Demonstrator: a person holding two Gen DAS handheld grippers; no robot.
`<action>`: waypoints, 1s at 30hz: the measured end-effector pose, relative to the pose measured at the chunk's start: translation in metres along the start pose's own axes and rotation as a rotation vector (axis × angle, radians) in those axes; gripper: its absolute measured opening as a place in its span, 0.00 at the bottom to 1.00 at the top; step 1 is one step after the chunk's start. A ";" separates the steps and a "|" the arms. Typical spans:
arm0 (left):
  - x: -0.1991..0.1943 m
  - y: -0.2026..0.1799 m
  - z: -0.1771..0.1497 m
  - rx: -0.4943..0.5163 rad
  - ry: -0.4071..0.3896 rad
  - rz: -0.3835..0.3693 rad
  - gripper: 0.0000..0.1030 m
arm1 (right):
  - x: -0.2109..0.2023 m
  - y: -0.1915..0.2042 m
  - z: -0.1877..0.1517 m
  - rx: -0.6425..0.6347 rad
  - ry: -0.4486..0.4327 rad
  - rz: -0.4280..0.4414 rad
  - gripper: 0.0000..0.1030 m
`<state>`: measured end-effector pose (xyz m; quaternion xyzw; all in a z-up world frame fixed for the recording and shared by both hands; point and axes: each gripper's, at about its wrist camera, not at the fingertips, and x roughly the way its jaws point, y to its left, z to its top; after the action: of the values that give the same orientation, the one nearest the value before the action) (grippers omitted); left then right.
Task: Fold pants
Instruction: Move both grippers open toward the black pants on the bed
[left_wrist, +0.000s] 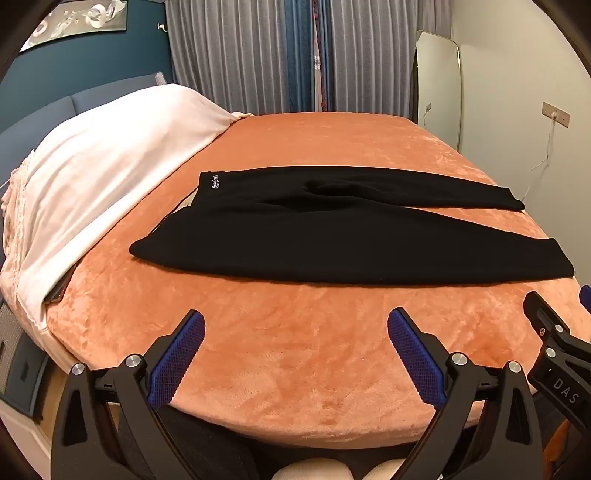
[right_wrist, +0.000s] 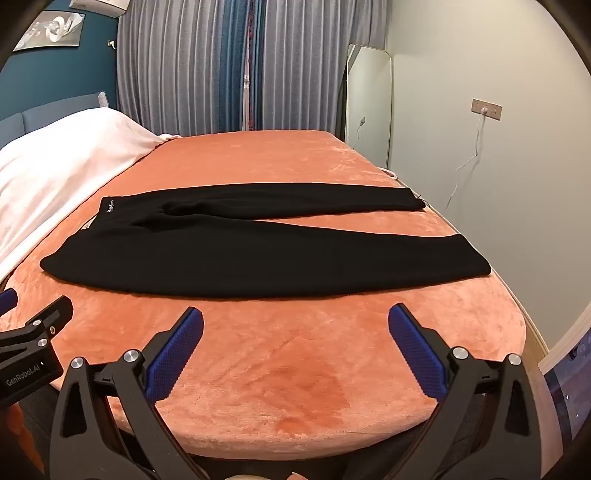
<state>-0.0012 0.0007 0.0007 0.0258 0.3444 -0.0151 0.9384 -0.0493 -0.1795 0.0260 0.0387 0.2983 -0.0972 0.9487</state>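
In the left wrist view, the left tongs (left_wrist: 295, 325) hang above the near edge of the bed (left_wrist: 295, 369), their two blue-padded fingers (left_wrist: 181, 354) spread wide with nothing between them but orange plush cover. The black pants (left_wrist: 332, 236) lie flat across the middle of the bed, well apart from the tongs, waistband toward the left and both legs running out to the right, the far leg angled slightly away from the near one. A small white logo (left_wrist: 215, 182) sits on the far corner of the waistband. A white blanket (left_wrist: 96, 162) is heaped over the head of the bed at the left. Grey and blue curtains (left_wrist: 295, 55) hang behind the bed, and a mirror (left_wrist: 437, 85) leans at the right wall. The right tongs (left_wrist: 554, 332) show partly at the right edge

In the right wrist view, the right tongs (right_wrist: 295, 325) likewise stand fully spread over the near edge of the bed (right_wrist: 314, 387), gripping nothing. The pants (right_wrist: 258, 254) stretch across the cover beyond them, untouched, waistband left, cuffs right. The left tongs (right_wrist: 33, 321) show at the left edge, and a wall socket (right_wrist: 486, 109) with a white cable plugged in sits on the right wall
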 end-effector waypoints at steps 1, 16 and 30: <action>0.000 0.000 0.000 0.001 0.001 0.002 0.95 | 0.000 0.000 0.000 0.001 0.000 0.002 0.96; 0.002 -0.003 0.006 0.036 0.020 0.012 0.95 | 0.000 -0.001 -0.001 0.012 -0.001 0.013 0.96; 0.004 -0.005 0.002 0.050 0.025 0.025 0.95 | 0.006 0.000 -0.005 0.023 0.004 0.019 0.96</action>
<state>0.0032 -0.0043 -0.0004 0.0539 0.3550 -0.0116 0.9332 -0.0472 -0.1794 0.0184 0.0526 0.2986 -0.0918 0.9485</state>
